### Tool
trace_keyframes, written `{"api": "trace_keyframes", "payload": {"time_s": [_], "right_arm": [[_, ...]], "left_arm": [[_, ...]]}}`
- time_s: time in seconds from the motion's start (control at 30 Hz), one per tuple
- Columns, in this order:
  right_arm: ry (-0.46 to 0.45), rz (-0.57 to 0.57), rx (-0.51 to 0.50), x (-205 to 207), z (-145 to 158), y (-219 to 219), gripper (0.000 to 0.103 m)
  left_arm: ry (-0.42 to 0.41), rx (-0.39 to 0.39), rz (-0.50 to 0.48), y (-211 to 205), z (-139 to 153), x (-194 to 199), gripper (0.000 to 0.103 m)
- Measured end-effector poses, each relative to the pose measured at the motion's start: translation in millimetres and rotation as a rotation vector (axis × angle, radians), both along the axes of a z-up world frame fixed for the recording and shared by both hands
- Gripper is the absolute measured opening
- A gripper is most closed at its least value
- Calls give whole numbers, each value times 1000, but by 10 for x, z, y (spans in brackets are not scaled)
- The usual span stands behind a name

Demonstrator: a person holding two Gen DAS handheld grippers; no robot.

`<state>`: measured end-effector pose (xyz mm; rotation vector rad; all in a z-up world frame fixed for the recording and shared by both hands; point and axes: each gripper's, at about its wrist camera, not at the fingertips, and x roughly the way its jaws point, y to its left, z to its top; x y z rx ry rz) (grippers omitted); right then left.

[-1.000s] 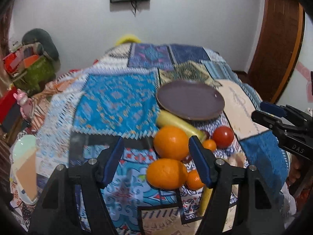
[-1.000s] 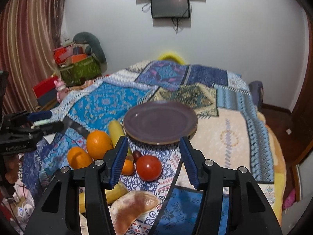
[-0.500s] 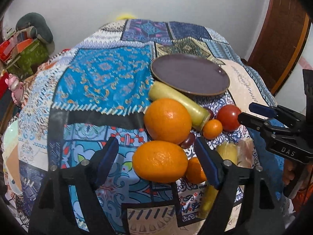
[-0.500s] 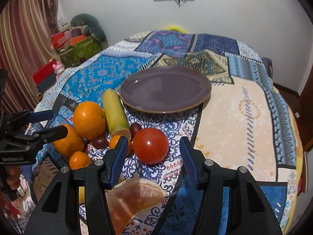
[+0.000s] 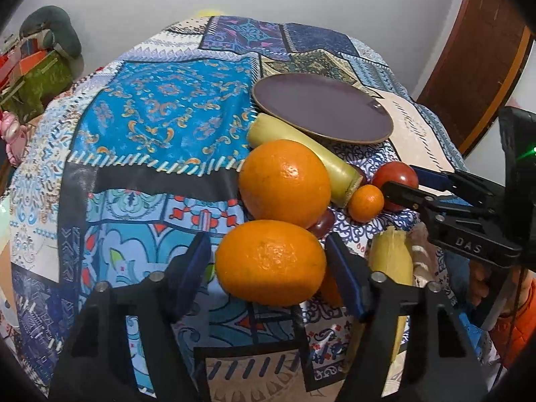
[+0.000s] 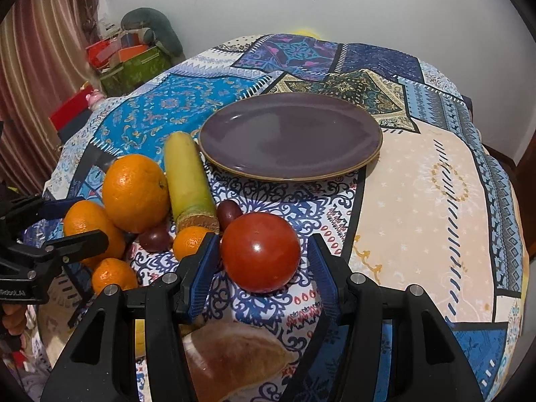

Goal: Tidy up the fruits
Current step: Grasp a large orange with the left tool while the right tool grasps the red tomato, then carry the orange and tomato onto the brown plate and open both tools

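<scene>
A large orange [image 5: 269, 261] lies on the patchwork cloth between the fingers of my left gripper [image 5: 268, 244]. Its jaws are closing, with slim gaps still showing at the pads. Behind it sit a second orange [image 5: 284, 182], a yellow-green banana piece [image 5: 301, 147] and a small mandarin [image 5: 365, 202]. A red tomato [image 6: 259, 251] lies between the fingers of my right gripper [image 6: 263, 244], which is open and touches neither side. The purple plate [image 6: 291, 134] beyond is bare. The right gripper [image 5: 398, 179] shows in the left wrist view, the left gripper [image 6: 87, 221] in the right wrist view.
Two dark grapes [image 6: 229, 209] lie among the fruit, with another mandarin [image 6: 114, 276] at the left. A pale brown bread-like piece [image 6: 234, 355] lies under my right gripper. Boxes and bags [image 6: 130, 57] are stacked by the curtain. A wooden door [image 5: 469, 67] stands right.
Both grippers have sunk toward the fruit. The near orange now sits between the left fingers, which widened and then narrowed. The tomato has come between the right fingers.
</scene>
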<state>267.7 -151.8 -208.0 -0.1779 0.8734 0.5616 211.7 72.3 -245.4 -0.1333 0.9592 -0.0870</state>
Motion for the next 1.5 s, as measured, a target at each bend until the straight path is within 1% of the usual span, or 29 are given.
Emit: {"api": "trace_keyframes", "payload": {"time_s": [0.2, 0.27, 0.4, 0.53, 0.83, 1.0, 1.2, 1.33, 1.5], "right_arm": [[13, 8, 1, 25, -7, 1, 51], [29, 20, 16, 29, -4, -5, 44], [34, 25, 9, 13, 31, 9, 43], [22, 28, 32, -24, 131, -23, 43], [-76, 1, 62, -104, 546, -133, 43], [-139, -23, 81, -107, 817, -217, 43], [-227, -57, 106, -67, 1145, -318, 43], [-279, -75, 116, 6, 1324, -355, 43], [-322, -87, 121, 143, 1450, -343, 43]], "left_arm": [[4, 0, 2, -6, 5, 15, 66], [10, 1, 4, -4, 22, 24, 66], [-3, 23, 23, 19, 109, 17, 66], [-32, 26, 42, 70, 265, -17, 66], [-136, 48, 74, 102, 758, -59, 66], [-208, 58, 87, 81, 1081, -5, 66], [-279, 70, 89, 43, 1388, 129, 66], [-309, 80, 92, 15, 1494, 245, 66], [-313, 89, 88, -2, 1511, 433, 66]]}}
